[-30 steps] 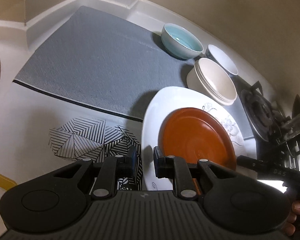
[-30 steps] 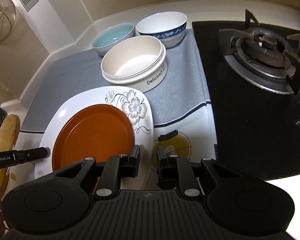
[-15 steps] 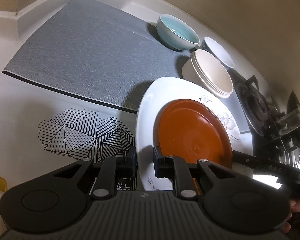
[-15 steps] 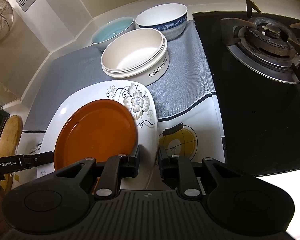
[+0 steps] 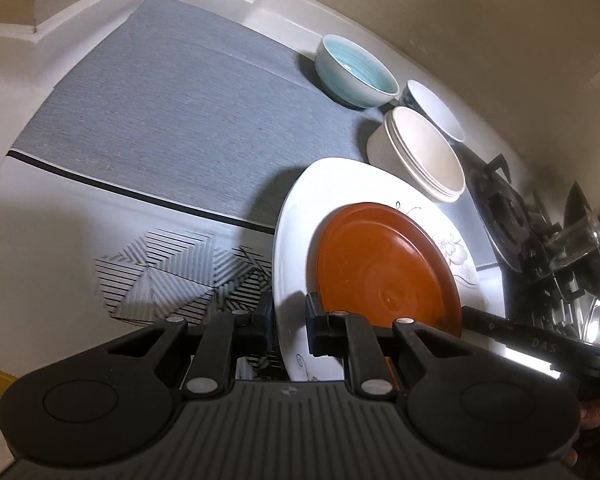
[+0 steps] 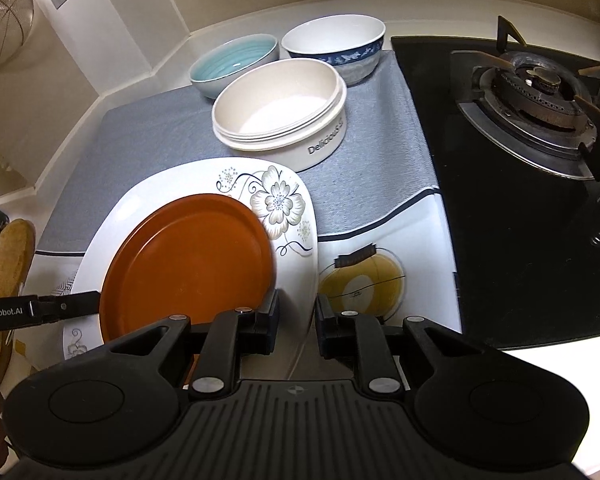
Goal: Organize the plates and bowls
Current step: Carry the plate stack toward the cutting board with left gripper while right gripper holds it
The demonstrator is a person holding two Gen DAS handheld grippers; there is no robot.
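Low in the centre of both wrist views, a large white square plate with a flower print (image 6: 284, 208) is lifted clear of the counter (image 5: 40, 280), tilted, with a round rust-orange plate (image 6: 188, 264) lying on it. The left gripper (image 5: 290, 320) is clenched on the white plate's rim at one side, and the right gripper (image 6: 296, 320) is clenched on the opposite rim.

Both plates look stiff, glazed and breakable; the load is probably fairly heavy, and the orange plate could slide on the slick surface if the tilt grows. The rim is the sensible place to hold it, level.

A grey woven mat (image 5: 172, 120) covers the counter towards the upper left. At its far edge sit a pale blue bowl (image 6: 234, 64), a blue-patterned white bowl (image 6: 334, 46) and a cream round tub (image 6: 280, 108). A black gas hob (image 6: 532, 92) fills the right of the right wrist view.
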